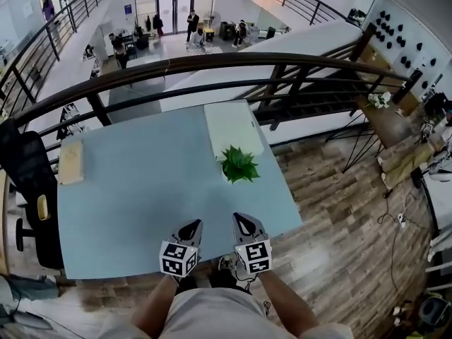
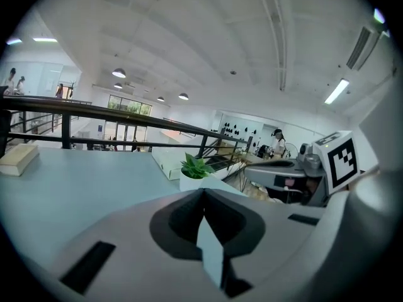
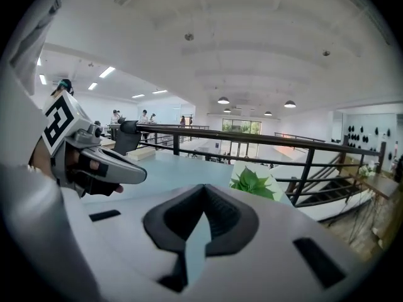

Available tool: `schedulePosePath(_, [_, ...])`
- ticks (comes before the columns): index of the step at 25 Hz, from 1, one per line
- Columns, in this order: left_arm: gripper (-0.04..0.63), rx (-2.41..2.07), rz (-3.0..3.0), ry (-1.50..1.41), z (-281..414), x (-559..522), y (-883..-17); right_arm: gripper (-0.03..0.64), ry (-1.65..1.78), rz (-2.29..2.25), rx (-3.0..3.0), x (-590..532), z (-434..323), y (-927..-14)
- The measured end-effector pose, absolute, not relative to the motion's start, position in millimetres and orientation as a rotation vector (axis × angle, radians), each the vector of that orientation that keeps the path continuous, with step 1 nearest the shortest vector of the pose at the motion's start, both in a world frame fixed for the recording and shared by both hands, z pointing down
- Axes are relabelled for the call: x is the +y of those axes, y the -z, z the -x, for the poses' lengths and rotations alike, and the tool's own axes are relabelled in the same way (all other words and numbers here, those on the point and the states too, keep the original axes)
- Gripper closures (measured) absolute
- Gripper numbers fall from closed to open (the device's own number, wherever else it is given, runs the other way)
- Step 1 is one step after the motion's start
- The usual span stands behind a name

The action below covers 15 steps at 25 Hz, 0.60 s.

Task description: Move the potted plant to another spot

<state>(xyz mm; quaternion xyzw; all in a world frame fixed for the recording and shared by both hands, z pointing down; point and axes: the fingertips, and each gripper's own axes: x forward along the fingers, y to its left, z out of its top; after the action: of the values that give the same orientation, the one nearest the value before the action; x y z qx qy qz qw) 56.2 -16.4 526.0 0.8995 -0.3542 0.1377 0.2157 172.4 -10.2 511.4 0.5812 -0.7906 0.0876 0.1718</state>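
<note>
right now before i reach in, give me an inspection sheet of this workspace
surface: pale blue table, level top
job's things: potted plant, upright in a white pot near the table's right edge, not held
clutter: flat white box just behind the plant; tan block at the left edge
grippers: left claw and right claw both shut and empty, side by side over the near edge
cables: cables loose on the wooden floor right of the table; none on the table
surroundings: black chair at left; railing beyond the table; people on the level below
</note>
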Motion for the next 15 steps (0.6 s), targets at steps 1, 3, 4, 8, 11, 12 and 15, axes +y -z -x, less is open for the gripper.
schedulePosePath(1, [0.584, -1.007, -2.479, -0.371, -61, -19, -524, 0.614, -0.231, -1.63, -2.258, -14, -179, -510])
schedulePosePath(3, [0.584, -1.064, -2.45, -0.348, -68, -22, -520, 0.614, -0.19, -1.587, -2.287, -20, -188, -505])
schedulePosePath(4, [0.584, -1.098, -2.437, -0.342, -70, -24, -519, 0.614, -0.167, -1.563, -2.301, -22, -191, -504])
schedulePosePath(8, [0.584, -1.232, -2.394, -0.317, -77, -30, -512, 0.614, -0.121, -1.491, -2.369, -30, -201, -500])
schedulePosePath(11, [0.584, -1.301, -2.383, -0.31, -82, -29, -505, 0.614, -0.114, -1.46, -2.427, -35, -204, -495])
schedulePosePath(12, [0.584, -1.32, -2.384, -0.315, -82, -28, -503, 0.614, -0.112, -1.453, -2.442, -36, -203, -493])
schedulePosePath(15, [0.584, -1.371, -2.383, -0.316, -76, -28, -493, 0.614, -0.107, -1.447, -2.48, -42, -199, -480])
